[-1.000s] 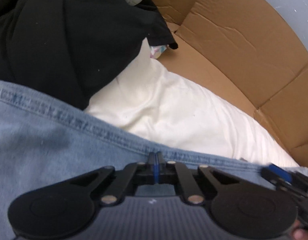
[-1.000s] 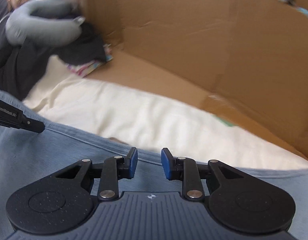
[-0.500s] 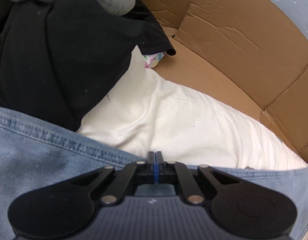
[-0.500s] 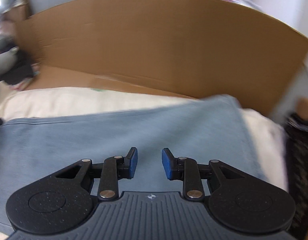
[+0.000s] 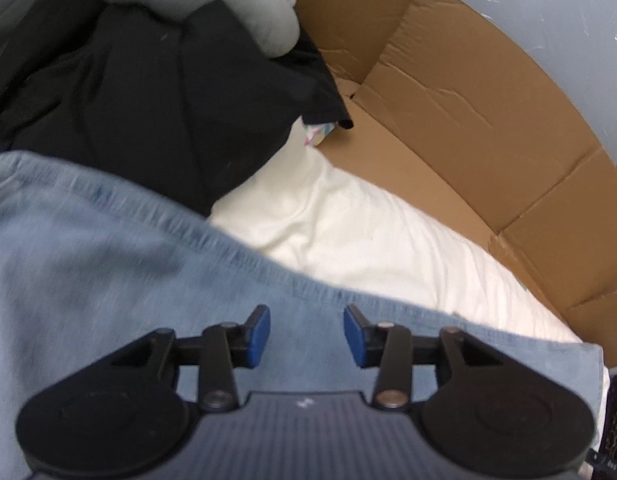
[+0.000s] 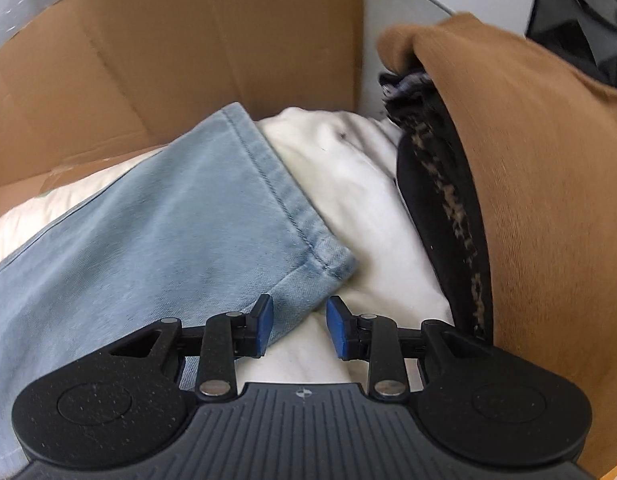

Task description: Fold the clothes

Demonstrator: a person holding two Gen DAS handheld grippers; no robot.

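Denim has just been let go on the left side: a second ago the left gripper (image 5: pixel 307 334) was clamped shut at the stitched edge of the light-blue jeans (image 5: pixel 108 264); now its jaws are opening, with nothing pinched between the blue pads (image 5: pixel 257 334), and it stands a little above the fabric, pointing steeply down. Reading: that edge is placed.

Right gripper (image 6: pixel 295 330) has swept along the garment from mid-leg to the hem end (image 6: pixel 308 248). Its jaws are opening slightly; the hem corner lies just at the left pad but is not pinched. It also tilts steeply down.

Jeans lie stretched flat on the white bedding (image 6: pixel 348 184), beside the cardboard box (image 5: pixel 468 112) and a black garment (image 5: pixel 140 92). Likely next step: grasp hem and fold over.
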